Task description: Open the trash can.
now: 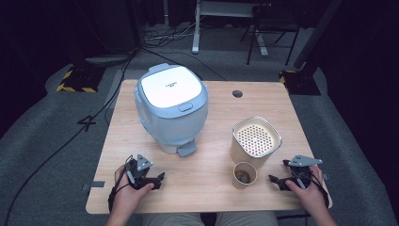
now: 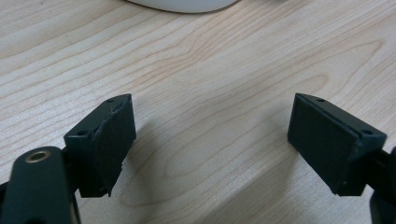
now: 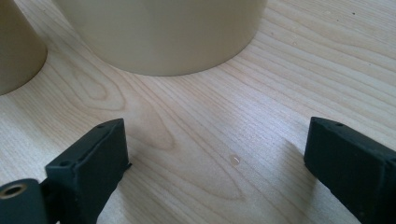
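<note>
Grippers rest low on the wooden table, both near its front edge. The left gripper sits close to the front left corner, held by the person's left hand, and its jaws stand wide apart with bare wood between them in the left gripper view; it holds nothing. The right gripper is near the front right corner in the right hand, and its jaws are also spread with nothing between them in the right gripper view. Just to the left of the right gripper stands a small paper cup with something dark at its bottom; it is apart from the gripper tips. Directly behind the cup, touching or almost touching it, stands a taller beige container with a perforated lid and a metal rim. In the right gripper view the round base of this container is ahead of the jaws, and the side of the cup is at the left. A pale blue appliance with a white lid stands behind the left gripper, toward the back left part of the table, well apart from the cup and the container.
</note>
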